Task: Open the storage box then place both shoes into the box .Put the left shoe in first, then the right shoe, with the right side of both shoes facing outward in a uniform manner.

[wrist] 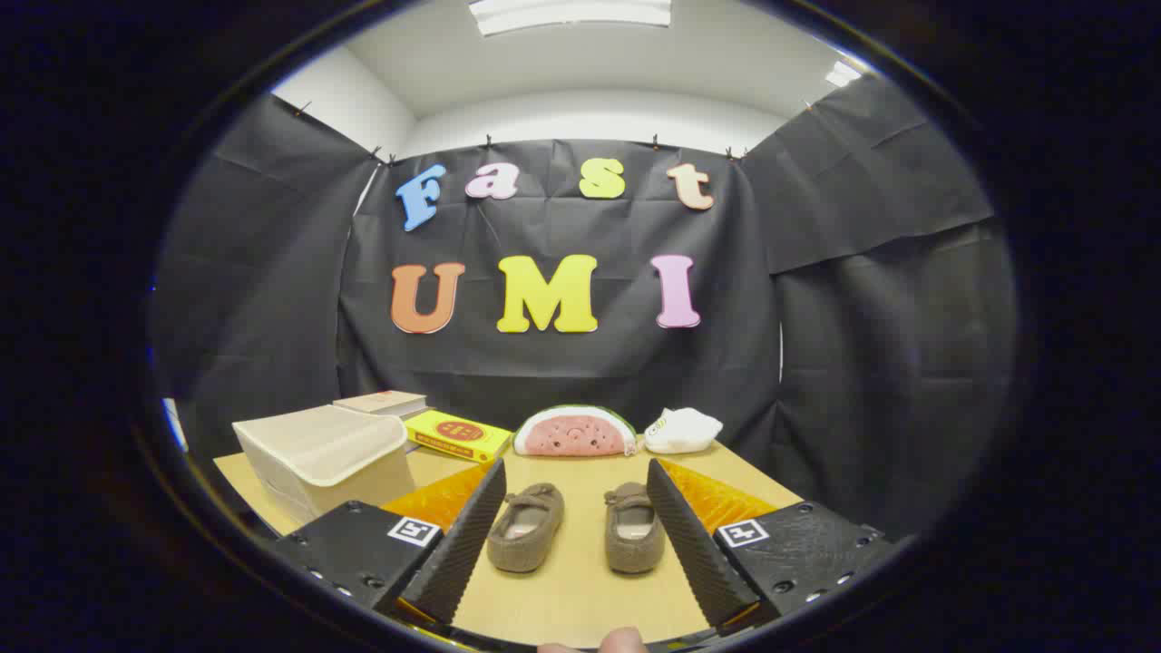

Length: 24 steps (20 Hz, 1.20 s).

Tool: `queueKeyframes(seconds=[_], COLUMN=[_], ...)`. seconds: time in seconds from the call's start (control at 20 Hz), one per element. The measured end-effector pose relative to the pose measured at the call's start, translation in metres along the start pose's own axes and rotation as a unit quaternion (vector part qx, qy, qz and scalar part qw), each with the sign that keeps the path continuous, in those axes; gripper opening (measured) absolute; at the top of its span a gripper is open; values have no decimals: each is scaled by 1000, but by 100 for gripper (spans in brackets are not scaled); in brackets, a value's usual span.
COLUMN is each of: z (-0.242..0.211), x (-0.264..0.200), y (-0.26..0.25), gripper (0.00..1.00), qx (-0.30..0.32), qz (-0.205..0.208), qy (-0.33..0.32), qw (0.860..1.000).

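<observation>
Two small brown slippers lie side by side on the wooden table [580, 599], toes toward me. The left shoe [525, 527] and the right shoe [634, 528] both sit between my fingers, a little ahead of the tips. My gripper [576, 476] is open wide above the table, holding nothing. Its black ridged fingers [458, 544] stand apart on either side of the pair. The cream storage box [322, 458] stands beyond the left finger at the table's left, with its lid closed.
At the back of the table lie a yellow box [456, 435], a stack of books [381, 402], a watermelon-shaped plush [574, 431] and a white cloth item [682, 429]. Black cloth walls surround the table. A fingertip of a person [621, 640] shows at the near edge.
</observation>
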<state>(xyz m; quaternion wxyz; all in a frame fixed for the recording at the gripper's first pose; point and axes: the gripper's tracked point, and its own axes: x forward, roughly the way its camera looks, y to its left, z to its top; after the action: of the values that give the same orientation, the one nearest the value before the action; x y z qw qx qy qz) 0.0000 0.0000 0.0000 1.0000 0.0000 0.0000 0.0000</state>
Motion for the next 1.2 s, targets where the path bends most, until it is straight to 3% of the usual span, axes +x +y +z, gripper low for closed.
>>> queueKeyframes(seconds=[1.2], z=[0], x=[16], y=[49], gripper=[95], qx=[-15], qz=[25], qy=[7], qw=[1000])
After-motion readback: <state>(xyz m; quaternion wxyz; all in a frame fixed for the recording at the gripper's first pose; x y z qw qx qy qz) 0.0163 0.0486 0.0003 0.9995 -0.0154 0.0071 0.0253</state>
